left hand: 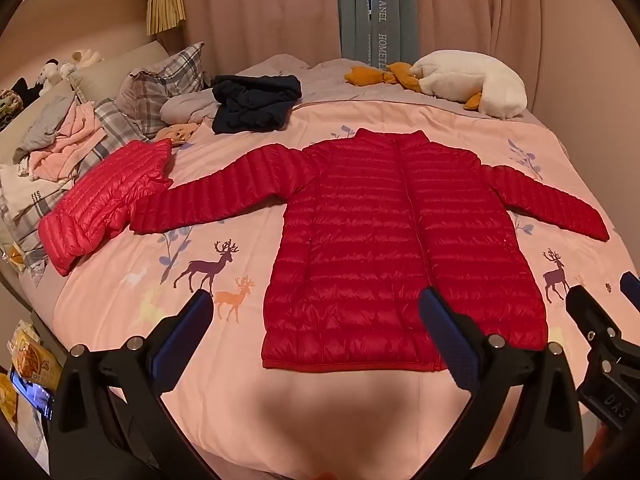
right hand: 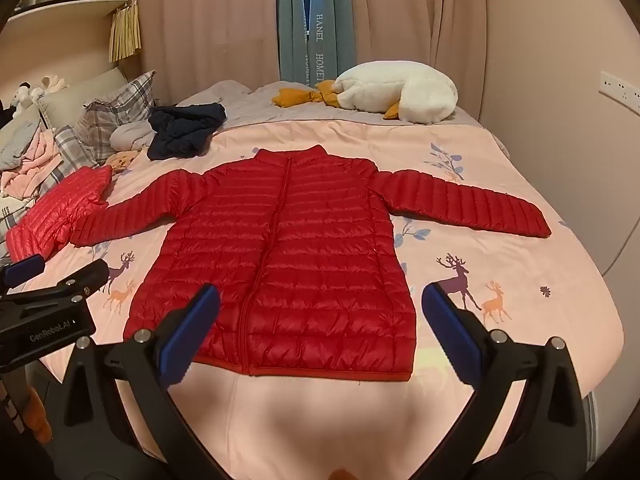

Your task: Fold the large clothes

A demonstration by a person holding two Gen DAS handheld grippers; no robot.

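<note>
A red quilted puffer jacket [left hand: 384,240] lies flat, zipped, front up on the pink bedspread [left hand: 200,240], both sleeves spread out sideways, hem toward me. It shows the same way in the right wrist view [right hand: 288,256]. My left gripper [left hand: 316,304] is open and empty, hovering above the bed near the jacket's hem. My right gripper [right hand: 320,300] is open and empty too, over the hem's right part. Each gripper shows at the edge of the other's view, the right one [left hand: 600,320] and the left one [right hand: 52,284].
A second, lighter red puffer jacket [left hand: 104,200] lies folded by the left sleeve. A dark navy garment [left hand: 252,104], plaid pillows [left hand: 160,84] and a pile of clothes [left hand: 60,136] sit at the left. A white goose plush [left hand: 468,80] lies at the far edge, curtains behind.
</note>
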